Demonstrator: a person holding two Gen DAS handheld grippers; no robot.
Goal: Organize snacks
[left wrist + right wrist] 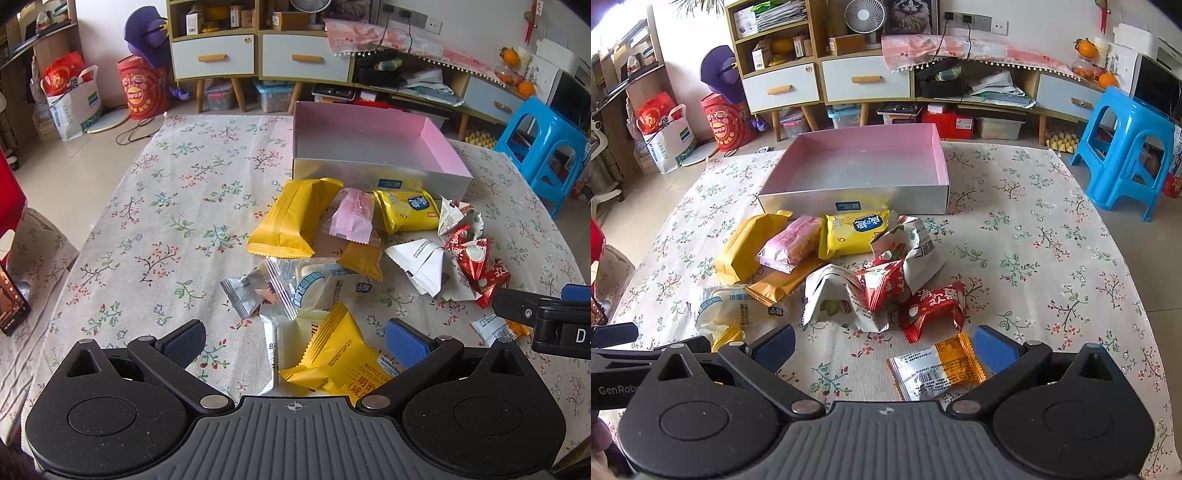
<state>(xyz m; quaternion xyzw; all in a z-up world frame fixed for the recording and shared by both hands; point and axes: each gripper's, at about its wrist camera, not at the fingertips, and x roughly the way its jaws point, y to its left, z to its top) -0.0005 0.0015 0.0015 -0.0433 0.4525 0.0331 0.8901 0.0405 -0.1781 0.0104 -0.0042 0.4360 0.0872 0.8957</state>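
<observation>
A pile of wrapped snacks lies on the floral tablecloth in front of an empty pink-lined box [436,142] [940,155]. My left gripper [295,341] is open over a yellow waffle packet [343,363] at the near end of the pile. A long yellow packet [291,218], a pink packet [354,218] and red packets [476,258] lie farther on. My right gripper [884,349] is open, with a silver-and-orange packet [938,367] lying between its fingers on the cloth. Red packets [932,306] and a white packet [838,302] lie just beyond it.
The table [1052,236] is covered by a floral cloth. A blue plastic stool [1123,147] stands off its far right corner. Cabinets with drawers [864,79] line the back wall. Bags and a red drum [140,88] stand on the floor at the left.
</observation>
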